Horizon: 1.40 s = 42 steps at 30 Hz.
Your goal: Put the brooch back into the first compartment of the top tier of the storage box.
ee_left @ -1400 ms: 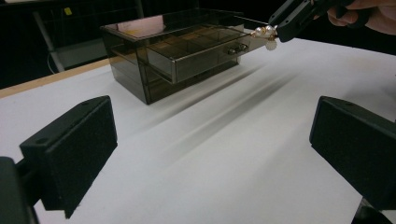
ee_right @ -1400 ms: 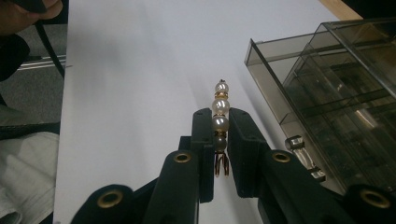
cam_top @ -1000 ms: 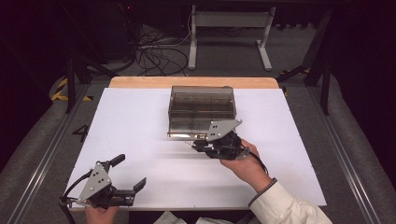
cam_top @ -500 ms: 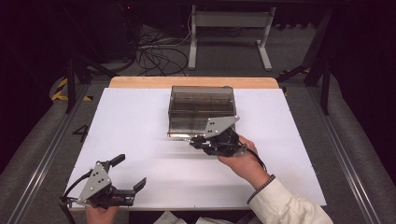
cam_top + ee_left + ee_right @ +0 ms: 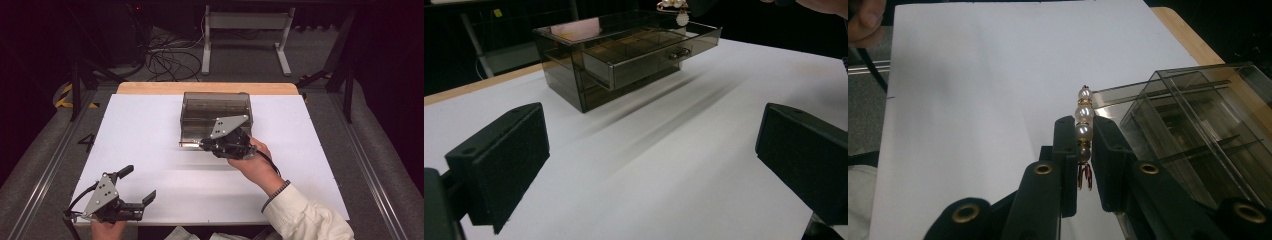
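A smoky clear drawer box (image 5: pixel 216 107) stands at the table's far middle, its upper drawer (image 5: pixel 649 52) pulled out toward me. My right gripper (image 5: pixel 200 145) hovers at the drawer's front edge, shut on a gold clip set with pearls (image 5: pixel 1083 120); the pearl end sticks out past the jaws. In the left gripper view the pearl clip (image 5: pixel 674 6) hangs above the open drawer. At the near left, my left gripper (image 5: pixel 138 184) rests low over the white table with its jaws wide apart and nothing between the pads (image 5: pixel 504 160).
The box sits on a white sheet (image 5: pixel 150 130) that covers the table, with a wooden edge (image 5: pixel 150 88) at the back. Metal rails (image 5: pixel 45 165) run along both sides. Cables and a desk frame lie on the floor behind.
The right gripper has drifted a little up and toward the box with the pearl clip still in it. The left gripper has stayed put.
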Each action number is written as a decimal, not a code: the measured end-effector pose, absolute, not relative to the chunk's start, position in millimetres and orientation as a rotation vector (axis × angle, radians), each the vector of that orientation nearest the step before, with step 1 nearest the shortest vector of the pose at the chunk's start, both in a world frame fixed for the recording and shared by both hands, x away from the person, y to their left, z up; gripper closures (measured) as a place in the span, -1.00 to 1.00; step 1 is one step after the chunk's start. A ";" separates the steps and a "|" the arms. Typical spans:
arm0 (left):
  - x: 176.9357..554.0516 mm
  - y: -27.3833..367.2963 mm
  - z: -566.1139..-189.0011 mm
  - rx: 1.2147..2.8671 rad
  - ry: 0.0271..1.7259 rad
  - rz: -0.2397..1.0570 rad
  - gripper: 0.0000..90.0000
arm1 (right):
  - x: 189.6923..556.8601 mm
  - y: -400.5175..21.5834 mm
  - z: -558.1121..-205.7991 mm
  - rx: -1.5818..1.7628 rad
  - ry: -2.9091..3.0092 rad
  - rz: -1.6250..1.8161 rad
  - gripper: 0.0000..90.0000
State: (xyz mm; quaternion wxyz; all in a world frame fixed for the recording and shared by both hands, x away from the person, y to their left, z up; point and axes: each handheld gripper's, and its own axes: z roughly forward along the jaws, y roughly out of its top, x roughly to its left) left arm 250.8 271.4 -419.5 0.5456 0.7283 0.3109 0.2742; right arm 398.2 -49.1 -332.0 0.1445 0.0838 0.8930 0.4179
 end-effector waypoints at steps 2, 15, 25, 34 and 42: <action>250.7 271.4 -419.5 1.726 0.738 0.650 -0.97 | 401.9 -47.4 -331.0 0.253 2.571 1.201 0.81; 250.9 271.9 -419.8 1.727 0.742 0.641 -0.97 | 427.0 -34.8 -336.1 0.302 2.563 1.173 0.81; 251.2 271.7 -419.7 1.726 0.737 0.646 -0.97 | 438.7 -25.3 -344.0 0.313 2.557 1.155 0.81; 251.9 272.0 -419.8 1.728 0.733 0.649 -0.97 | 451.0 -19.6 -354.6 0.360 2.565 1.143 0.81; 252.4 271.6 -419.9 1.731 0.730 0.649 -0.97 | 458.0 -15.0 -362.0 0.385 2.569 1.138 0.81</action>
